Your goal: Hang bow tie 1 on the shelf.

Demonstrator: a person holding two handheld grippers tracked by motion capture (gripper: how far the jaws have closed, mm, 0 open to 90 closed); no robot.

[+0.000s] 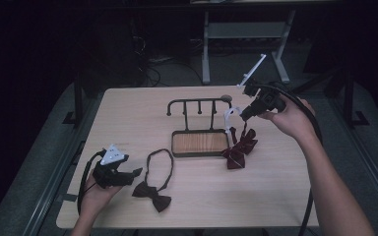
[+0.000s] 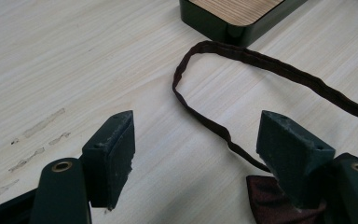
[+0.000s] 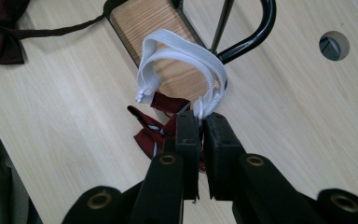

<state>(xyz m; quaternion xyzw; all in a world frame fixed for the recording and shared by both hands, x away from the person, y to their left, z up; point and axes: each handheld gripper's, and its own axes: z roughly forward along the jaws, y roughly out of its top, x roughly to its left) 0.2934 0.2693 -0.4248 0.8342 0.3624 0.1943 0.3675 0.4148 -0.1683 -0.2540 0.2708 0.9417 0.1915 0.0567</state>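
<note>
The right gripper (image 3: 200,122) has its jaws pinched together on the white elastic band (image 3: 186,51) of a red striped bow tie (image 1: 238,147), holding the loop up just beside the right end of the black hanger rack (image 1: 197,105); the red tie itself hangs below the jaws with its lower end on the table (image 1: 285,196), next to the rack's wood-topped base (image 1: 200,143). In the right gripper view the white loop stands in front of the rack's curved end bar (whether it touches the bar I cannot tell). The left gripper (image 2: 196,149) rests low at the near left with its jaws wide apart and holding nothing, just beside a dark maroon bow tie (image 1: 152,195) whose strap (image 2: 261,65) lies in a loop on the table
</note>
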